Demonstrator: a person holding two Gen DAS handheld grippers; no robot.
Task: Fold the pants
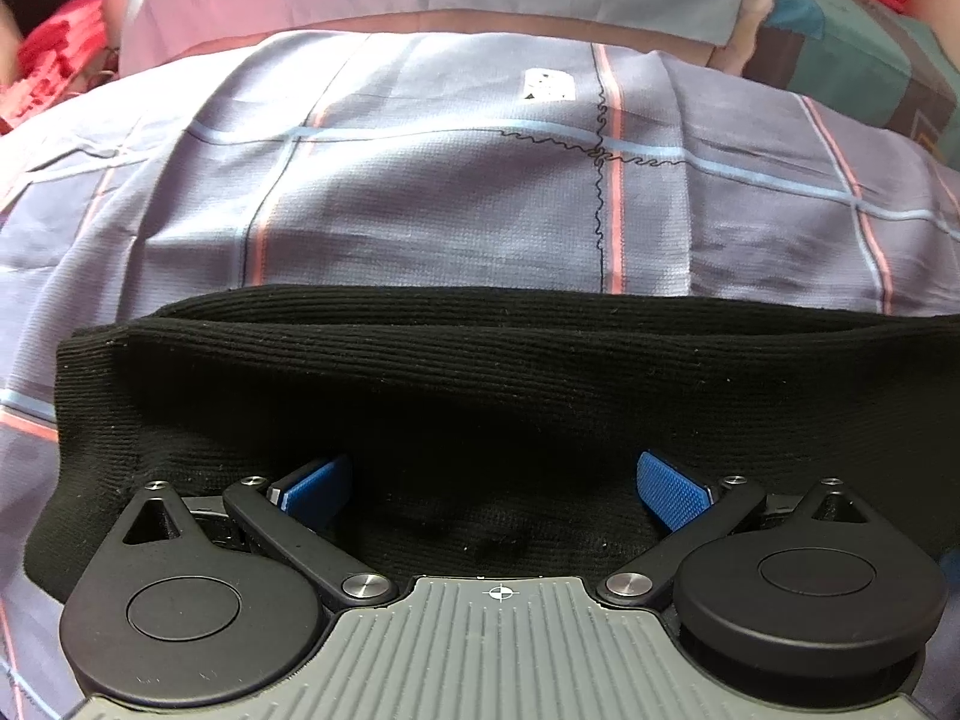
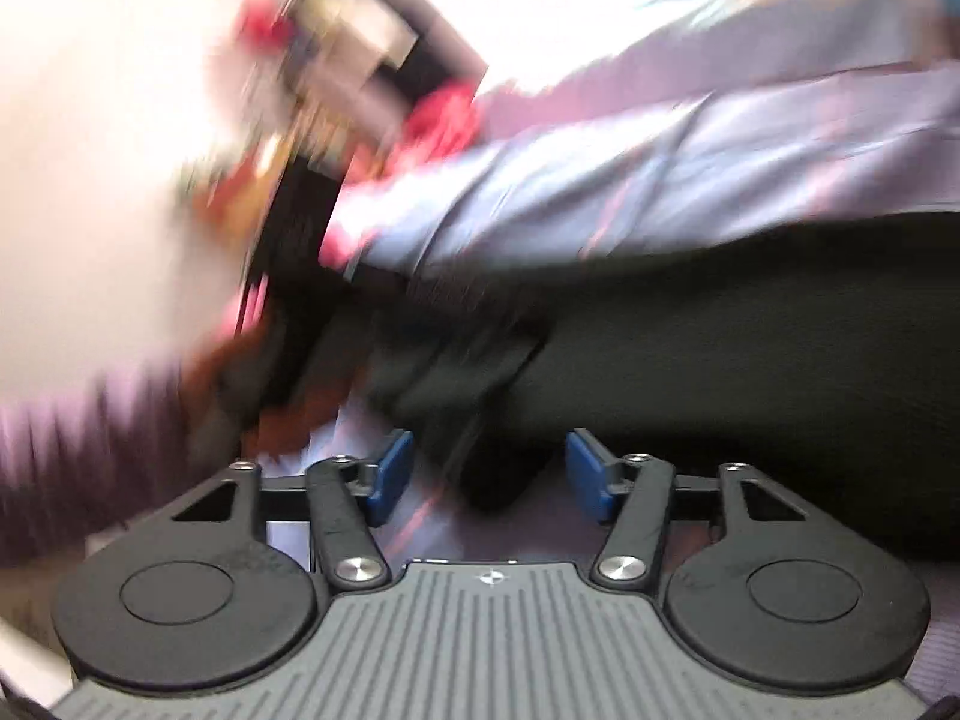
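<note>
i start at the left of my left wrist view: checked bedsheet at the far left edge, then the black pants lying as a wide ribbed band across the middle of the frame, a folded edge along their top. low in the frame, the left gripper stands wide, its blue pads spread over the cloth and pinching nothing. at the upper right corner i see a patchwork quilt and something red.

in the right wrist view, the left half is a smear of bright wall and red clutter; i can't name any of it. toward the lower middle, the right gripper is parted to a middling gap, and a dark corner of the pants sits between the jaws. whether they touch it i cannot tell. the rest of the garment fills the right side.

risks, as i judge them: with this much blur i could close on the sheet along with the corner, or miss the corner. if only one side grips, the band will drag askew and the fold will open.

only the left view shows the fold edge crisply; only the right shows the loose corner.
</note>
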